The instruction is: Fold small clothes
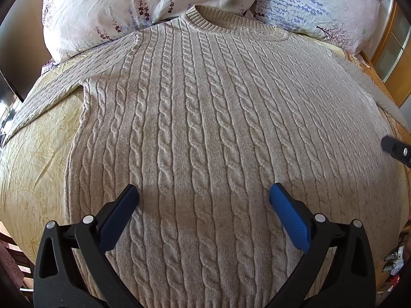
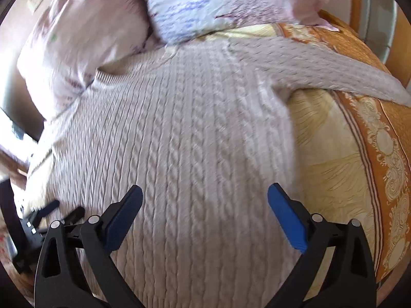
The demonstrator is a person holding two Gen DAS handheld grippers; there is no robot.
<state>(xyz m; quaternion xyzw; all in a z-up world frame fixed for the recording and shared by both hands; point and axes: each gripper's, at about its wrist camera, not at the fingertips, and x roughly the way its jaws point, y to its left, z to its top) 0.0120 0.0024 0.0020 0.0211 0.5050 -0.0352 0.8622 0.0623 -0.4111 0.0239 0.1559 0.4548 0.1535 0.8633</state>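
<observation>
A beige cable-knit sweater [image 1: 200,118] lies flat, front up, on the bed, collar toward the pillows and both sleeves spread out. My left gripper [image 1: 204,195] is open and empty above the sweater's lower middle. My right gripper [image 2: 205,195] is open and empty above the sweater's lower right part; this view is blurred. The sweater [image 2: 179,133] fills the right wrist view, its right sleeve [image 2: 321,69] stretched toward the bed's edge. The right gripper's tip [image 1: 397,150] shows at the right edge of the left wrist view. The left gripper [image 2: 55,211] shows at lower left of the right wrist view.
Two floral pillows [image 1: 143,7] [image 1: 321,2] lie behind the collar. A yellow bedspread [image 1: 36,154] with an orange patterned border [image 2: 385,154] covers the bed. Wooden furniture [image 1: 390,51] stands at the far right. Small clutter [image 1: 393,261] lies beyond the bed's right edge.
</observation>
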